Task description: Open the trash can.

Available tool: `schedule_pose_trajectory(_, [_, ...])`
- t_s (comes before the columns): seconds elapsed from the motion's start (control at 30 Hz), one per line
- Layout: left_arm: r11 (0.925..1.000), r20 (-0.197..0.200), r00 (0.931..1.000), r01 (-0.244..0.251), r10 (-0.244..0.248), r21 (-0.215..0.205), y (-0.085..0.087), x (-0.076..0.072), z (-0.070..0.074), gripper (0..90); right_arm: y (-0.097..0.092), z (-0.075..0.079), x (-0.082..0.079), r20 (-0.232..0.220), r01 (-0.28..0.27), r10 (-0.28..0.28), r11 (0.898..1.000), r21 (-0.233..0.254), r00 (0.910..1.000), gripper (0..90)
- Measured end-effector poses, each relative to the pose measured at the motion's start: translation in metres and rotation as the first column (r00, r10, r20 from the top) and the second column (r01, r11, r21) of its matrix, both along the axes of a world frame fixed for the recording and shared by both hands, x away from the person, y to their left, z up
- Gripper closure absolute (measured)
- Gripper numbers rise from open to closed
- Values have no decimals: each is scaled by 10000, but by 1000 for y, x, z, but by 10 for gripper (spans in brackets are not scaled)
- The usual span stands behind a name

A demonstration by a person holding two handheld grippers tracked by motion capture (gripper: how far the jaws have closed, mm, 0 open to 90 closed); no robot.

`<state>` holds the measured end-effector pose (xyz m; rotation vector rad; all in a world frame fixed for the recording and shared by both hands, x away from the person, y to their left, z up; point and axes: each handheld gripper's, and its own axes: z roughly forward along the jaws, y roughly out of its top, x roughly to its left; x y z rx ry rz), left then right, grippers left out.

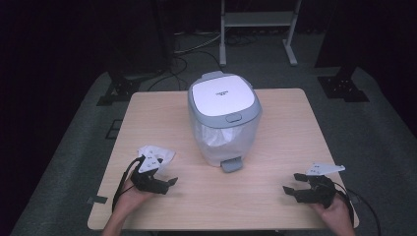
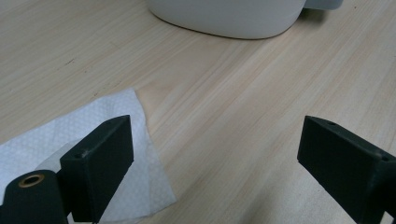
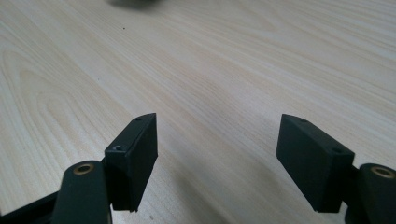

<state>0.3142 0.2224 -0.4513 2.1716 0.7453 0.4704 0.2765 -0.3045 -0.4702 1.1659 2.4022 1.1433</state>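
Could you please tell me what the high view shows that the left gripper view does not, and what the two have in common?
High view alone: the pedal bin's white lid, its foot pedal, the right tool with open jaws, both hands, the floor and a metal stand behind the table.

Left gripper view alone: the paper napkin's embossed texture close up, and the left tool's empty gap.

Both share: the wooden table, the napkin, the bin's body and the left tool.
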Motion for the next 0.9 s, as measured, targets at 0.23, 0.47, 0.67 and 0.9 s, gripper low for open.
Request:
schedule_pose_trajectory(0.23, [10000,-45,10000,72,-71,28,-2,1,-1,95,1,4,0,204,-57,54,9998,166,9998,282])
schedule_pose_trajectory(0.47, [9996,-14,9997,264,-264,105,-6,1,-1,95,4,10,0,113,-107,104,9996,269,9999,282])
schedule_pose_trajectory(0.67, [9994,7,9995,325,-325,85,-6,1,0,95,11,24,3,153,-340,339,9994,75,9993,283])
schedule_pose_trajectory(0.9, [9996,22,9996,291,-291,34,-5,0,0,95,20,47,8,283,-649,652,9978,-121,9975,284])
